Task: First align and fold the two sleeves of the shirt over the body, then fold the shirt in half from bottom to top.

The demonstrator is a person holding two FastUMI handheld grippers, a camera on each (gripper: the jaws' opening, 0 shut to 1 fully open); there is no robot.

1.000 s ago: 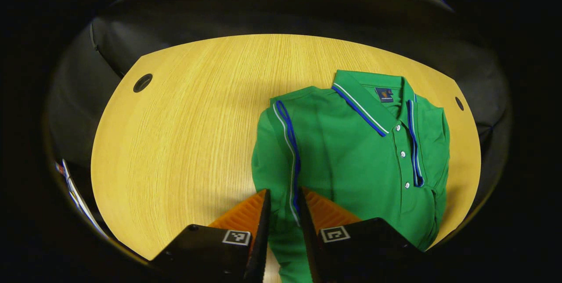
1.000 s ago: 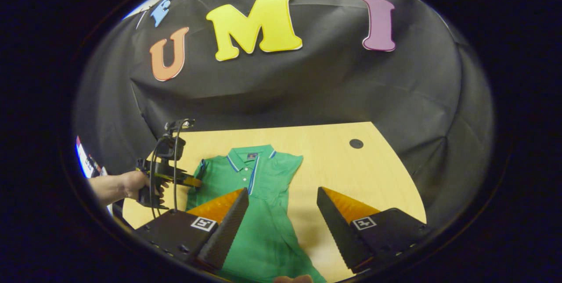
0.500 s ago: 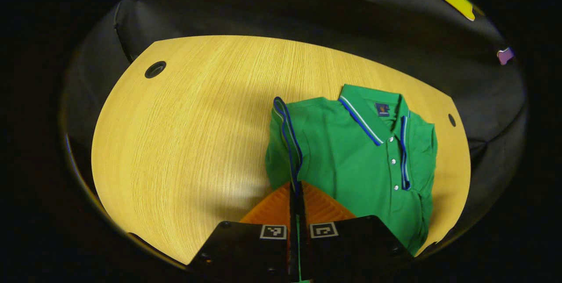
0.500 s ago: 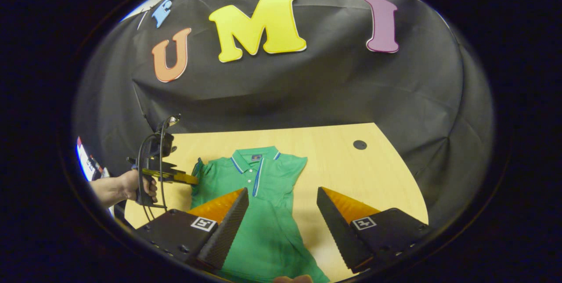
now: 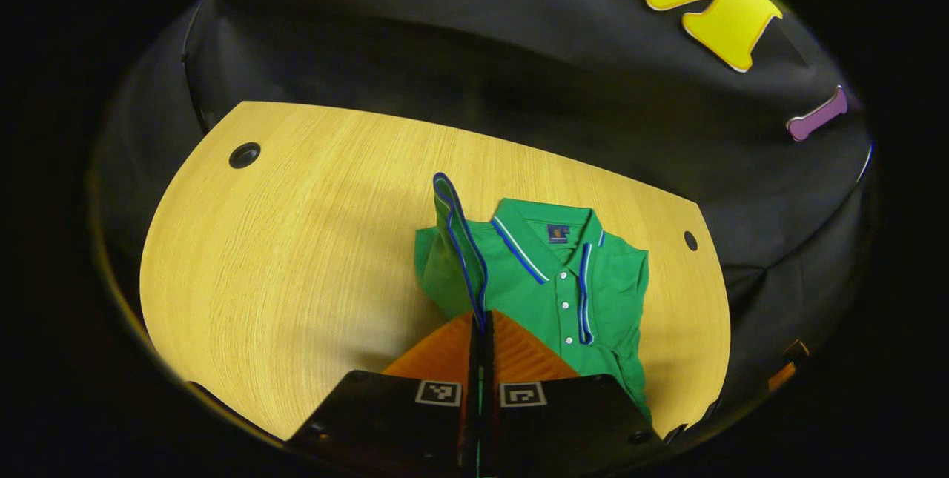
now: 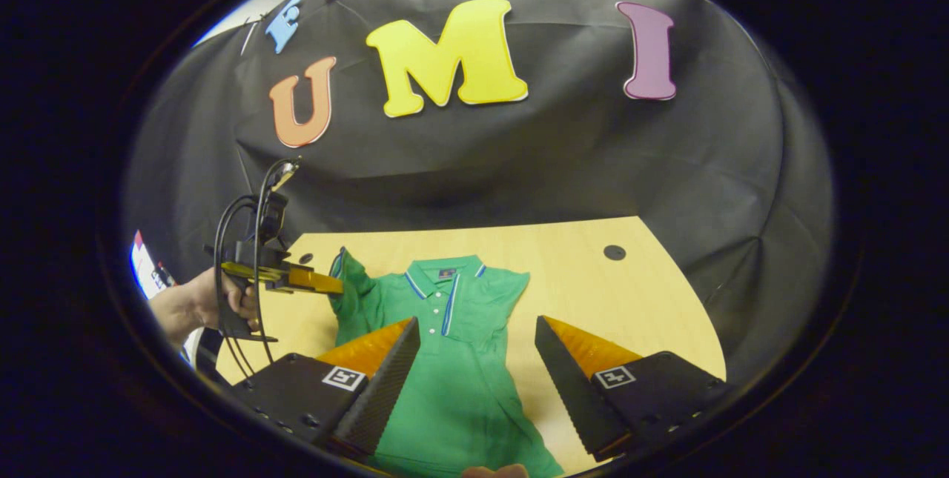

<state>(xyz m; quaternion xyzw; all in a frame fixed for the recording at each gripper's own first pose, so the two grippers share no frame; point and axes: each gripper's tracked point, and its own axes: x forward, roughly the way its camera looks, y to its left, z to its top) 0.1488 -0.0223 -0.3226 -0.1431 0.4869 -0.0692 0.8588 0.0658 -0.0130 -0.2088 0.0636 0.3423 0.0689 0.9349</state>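
Two fingers of the left gripper (image 5: 480, 326) pressed together on the trimmed cuff of the shirt's sleeve (image 5: 457, 241); the sleeve is lifted off the table (image 5: 296, 241) and stands up in a narrow fold. Green polo shirt (image 5: 563, 285) just beyond the fingertips, lying face up on the wooden top, collar (image 5: 545, 230) toward the far edge, button placket running down the chest. Two round holes in the tabletop, one far left (image 5: 244, 155), one far right (image 5: 690, 240). Black cloth wall behind.

Right gripper view: right gripper (image 6: 478, 348) held above the lower body of the shirt (image 6: 452, 374), fingers spread wide, nothing between them, not touching cloth. Farther off, on the left, a hand (image 6: 215, 300) holds the left gripper (image 6: 330, 285), its tips clamped on the raised sleeve (image 6: 348, 278) at the shirt's shoulder. The opposite sleeve (image 6: 508, 289) lies flat on the table (image 6: 630, 300), spread outward. One round hole (image 6: 613, 251) near the far edge.
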